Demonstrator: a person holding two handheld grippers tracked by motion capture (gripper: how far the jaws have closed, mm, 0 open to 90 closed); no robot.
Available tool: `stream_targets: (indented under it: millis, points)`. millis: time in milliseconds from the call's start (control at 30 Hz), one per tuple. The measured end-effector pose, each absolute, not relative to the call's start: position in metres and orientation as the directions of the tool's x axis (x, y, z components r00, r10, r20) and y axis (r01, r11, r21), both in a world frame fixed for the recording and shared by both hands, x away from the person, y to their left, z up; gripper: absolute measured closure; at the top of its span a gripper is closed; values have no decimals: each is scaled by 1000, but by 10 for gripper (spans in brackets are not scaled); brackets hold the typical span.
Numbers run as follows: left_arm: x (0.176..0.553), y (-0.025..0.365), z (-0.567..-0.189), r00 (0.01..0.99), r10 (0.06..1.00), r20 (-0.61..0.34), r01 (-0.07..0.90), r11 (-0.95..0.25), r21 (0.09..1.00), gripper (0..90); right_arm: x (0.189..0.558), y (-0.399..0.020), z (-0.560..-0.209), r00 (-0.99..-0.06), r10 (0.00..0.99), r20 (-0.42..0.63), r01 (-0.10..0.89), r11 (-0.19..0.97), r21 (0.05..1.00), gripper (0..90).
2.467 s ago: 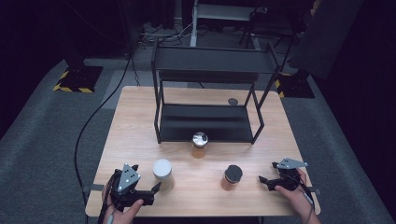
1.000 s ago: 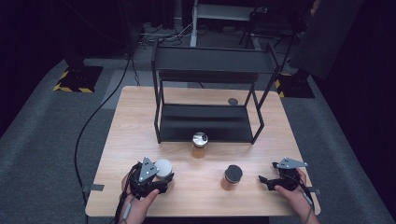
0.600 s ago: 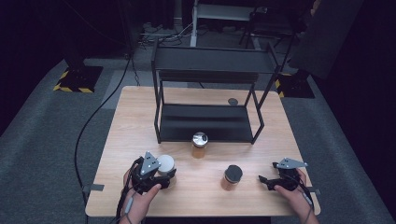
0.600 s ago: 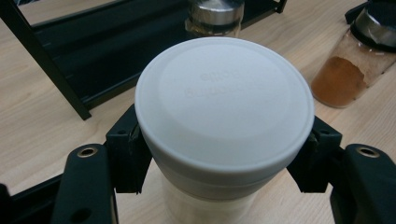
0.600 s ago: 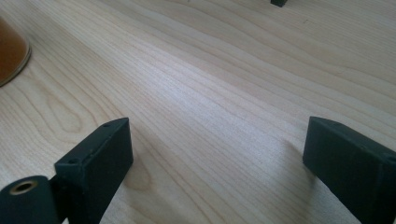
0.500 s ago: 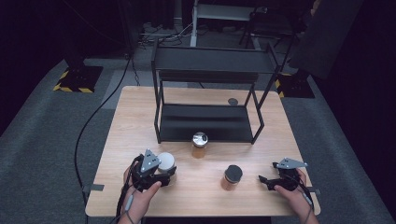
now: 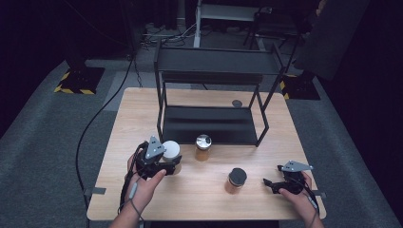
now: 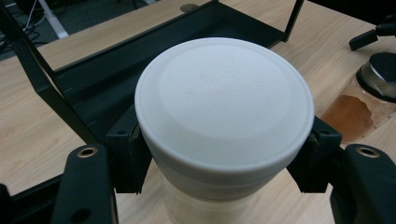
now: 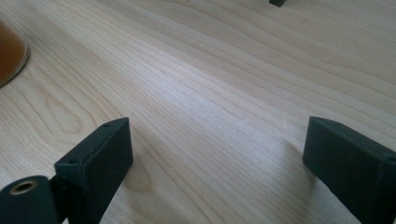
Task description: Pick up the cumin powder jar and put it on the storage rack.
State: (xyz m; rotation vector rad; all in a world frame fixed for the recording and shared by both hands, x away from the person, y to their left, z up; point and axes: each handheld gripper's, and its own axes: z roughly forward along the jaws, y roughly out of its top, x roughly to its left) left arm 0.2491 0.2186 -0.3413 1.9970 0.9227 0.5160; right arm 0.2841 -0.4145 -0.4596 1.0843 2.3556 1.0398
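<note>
White-lidded jar (image 8: 224, 121): round, flat matte lid (faint embossed lettering on top), pale translucent body below. Upright, clamped just under the lid from both sides. Near the table's front left in the high view (image 7: 170, 151), close before the black rack's lower shelf.

The wooden table (image 7: 204, 190) is brightly lit from above while the surrounding floor is left dark; soft shadows are cast, and near edges are blurred.
</note>
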Motion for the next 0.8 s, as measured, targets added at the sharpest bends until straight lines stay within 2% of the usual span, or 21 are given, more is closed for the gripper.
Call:
stream_targets:
  millis: [467,800]
  points:
    - [280,216,-323,633,774,-26,425,-319,847,331,284,-415,-460,-648,762,-7,508,439,741,87]
    - [299,209,-312,625,780,-4,411,-325,852,331,284,-414,-460,-645,764,-7,509,437,741,87]
